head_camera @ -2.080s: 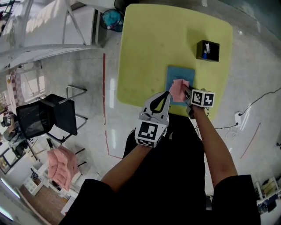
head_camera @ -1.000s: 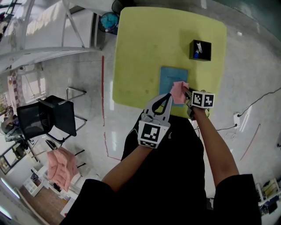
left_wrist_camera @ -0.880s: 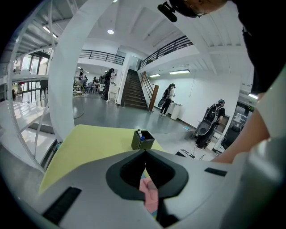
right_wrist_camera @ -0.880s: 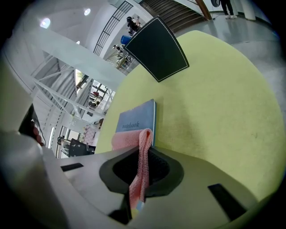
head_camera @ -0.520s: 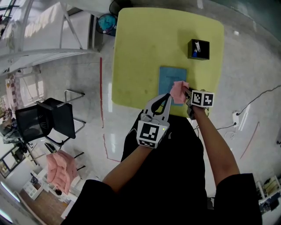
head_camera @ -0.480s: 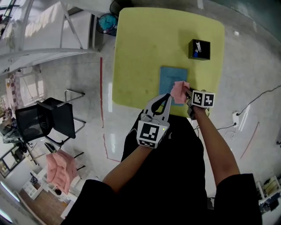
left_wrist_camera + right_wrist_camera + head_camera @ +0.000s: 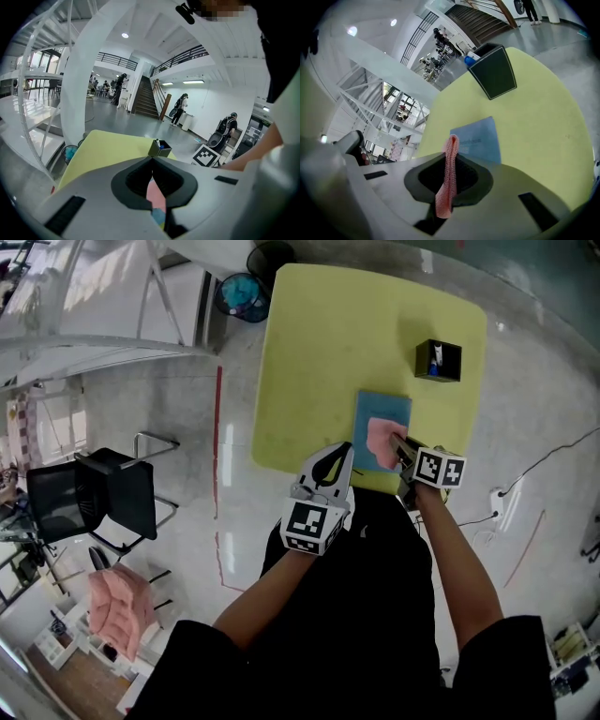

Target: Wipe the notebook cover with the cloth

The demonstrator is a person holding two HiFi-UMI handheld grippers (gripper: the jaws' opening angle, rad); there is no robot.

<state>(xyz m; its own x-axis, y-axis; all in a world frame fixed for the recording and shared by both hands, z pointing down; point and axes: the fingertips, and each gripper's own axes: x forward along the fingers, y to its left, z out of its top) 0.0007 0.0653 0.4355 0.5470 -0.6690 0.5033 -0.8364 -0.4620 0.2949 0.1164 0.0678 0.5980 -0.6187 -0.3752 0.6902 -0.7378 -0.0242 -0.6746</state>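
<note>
My right claw (image 7: 396, 442) has dragged the pink cloth (image 7: 382, 437) leftward across the blue notebook (image 7: 384, 407). A moment ago the cloth sat bunched at the cover's near right corner. Now it lies over the middle of the near half. My head camera has shifted too, so the bench (image 7: 319, 352) shows further right.

Surface (image 7: 328, 352): plain yellow-green. Notebook (image 7: 384, 407): blue cover. Cloth (image 7: 382, 437): pink, fine mesh weave. Box (image 7: 438, 360): black. My fingers (image 7: 84, 197) are pale grey, lined black. Marker cubes (image 7: 309, 524): black-and-white squares. Floor (image 7: 150, 418): glossy grey, one red line.
</note>
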